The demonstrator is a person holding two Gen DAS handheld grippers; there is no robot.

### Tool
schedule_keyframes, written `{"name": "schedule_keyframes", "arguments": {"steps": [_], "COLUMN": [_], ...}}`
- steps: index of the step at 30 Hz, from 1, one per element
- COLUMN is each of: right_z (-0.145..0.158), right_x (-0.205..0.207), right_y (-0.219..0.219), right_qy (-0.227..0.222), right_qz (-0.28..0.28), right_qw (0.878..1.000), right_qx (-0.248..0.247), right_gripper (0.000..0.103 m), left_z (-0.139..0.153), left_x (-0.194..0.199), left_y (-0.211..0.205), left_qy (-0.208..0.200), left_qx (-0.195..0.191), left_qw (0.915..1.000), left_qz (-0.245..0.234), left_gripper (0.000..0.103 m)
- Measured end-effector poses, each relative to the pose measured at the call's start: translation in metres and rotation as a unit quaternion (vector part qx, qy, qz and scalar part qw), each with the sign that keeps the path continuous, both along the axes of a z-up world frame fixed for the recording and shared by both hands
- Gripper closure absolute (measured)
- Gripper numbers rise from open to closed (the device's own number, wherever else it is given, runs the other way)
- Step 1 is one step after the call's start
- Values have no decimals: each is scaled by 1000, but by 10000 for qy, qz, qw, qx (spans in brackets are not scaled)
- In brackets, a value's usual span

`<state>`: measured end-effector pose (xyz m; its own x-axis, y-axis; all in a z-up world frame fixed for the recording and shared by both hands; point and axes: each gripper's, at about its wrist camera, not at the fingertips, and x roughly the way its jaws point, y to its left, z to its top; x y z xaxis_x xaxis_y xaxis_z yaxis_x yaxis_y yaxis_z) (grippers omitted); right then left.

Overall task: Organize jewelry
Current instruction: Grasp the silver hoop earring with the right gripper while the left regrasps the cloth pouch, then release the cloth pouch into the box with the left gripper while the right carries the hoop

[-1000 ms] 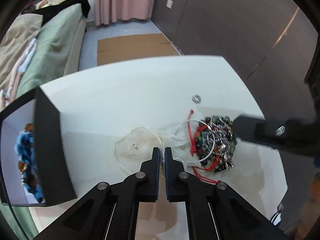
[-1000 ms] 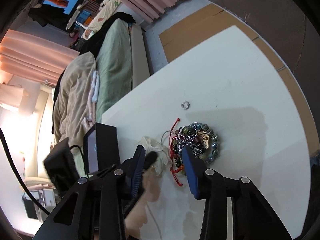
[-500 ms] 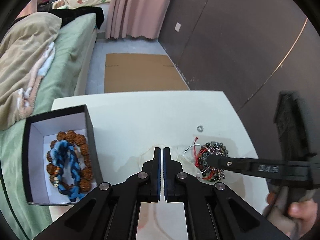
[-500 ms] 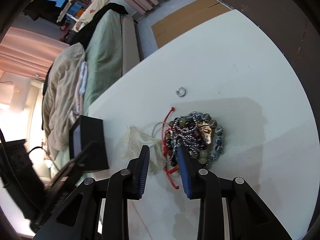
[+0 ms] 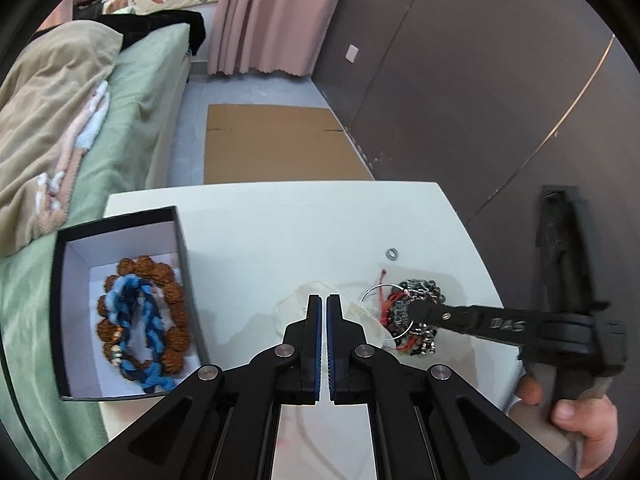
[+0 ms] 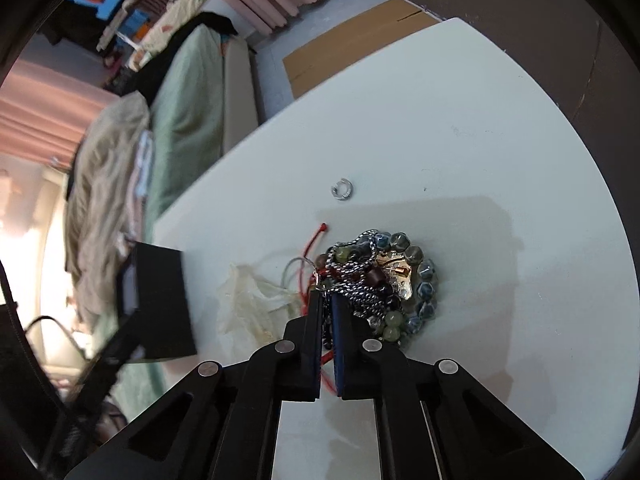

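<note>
An open black cardboard box with a white lining [image 5: 182,258] sits at the left edge of the white tabletop [image 5: 280,232]; in it lie a brown knobbly bead bracelet [image 5: 176,300] and a blue braided cord bracelet [image 5: 140,320]. To its right lies a tangled heap of bead bracelets, silver chain and red cord [image 6: 380,276], with a crumpled clear plastic bag [image 6: 248,300] just beside it and a small silver ring [image 6: 341,189] nearby. The right tongs [image 6: 327,304] are pinching dark strands at the heap's edge. The left tongs [image 5: 324,308] hover above the bag, pressed almost together and holding nothing.
</note>
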<state>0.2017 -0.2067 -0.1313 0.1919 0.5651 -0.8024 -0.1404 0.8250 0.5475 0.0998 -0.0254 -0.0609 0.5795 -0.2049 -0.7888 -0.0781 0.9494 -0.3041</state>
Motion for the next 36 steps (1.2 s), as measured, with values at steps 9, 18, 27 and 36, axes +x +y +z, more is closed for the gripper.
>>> {"name": "schedule_keyframes", "arguments": {"steps": [9,18,27,36], "right_z": [24,35,38,47], "right_x": [-3,7,12,2], "right_y": [-27,-42,-37,-31], "right_qy": [-195,-301,-330,-541], "right_qz": [-160,-426,-331,-184], "right_qw": [9977,9951,9955,9934], "right_qx": [627,838,822,996], "right_gripper": [99,99,99,99], "left_z": [-7,-39,-55,-15], "left_x": [7,28,34,10], "left_y": [-16,-43,-35,-1], "left_qy": [-23,400,755,125], "left_qx": [-36,471,501,255], "left_qw": [9999,9974,9956,9994], "left_qz": [-92,-372,-224,219], "left_gripper": [27,29,101,103]}}
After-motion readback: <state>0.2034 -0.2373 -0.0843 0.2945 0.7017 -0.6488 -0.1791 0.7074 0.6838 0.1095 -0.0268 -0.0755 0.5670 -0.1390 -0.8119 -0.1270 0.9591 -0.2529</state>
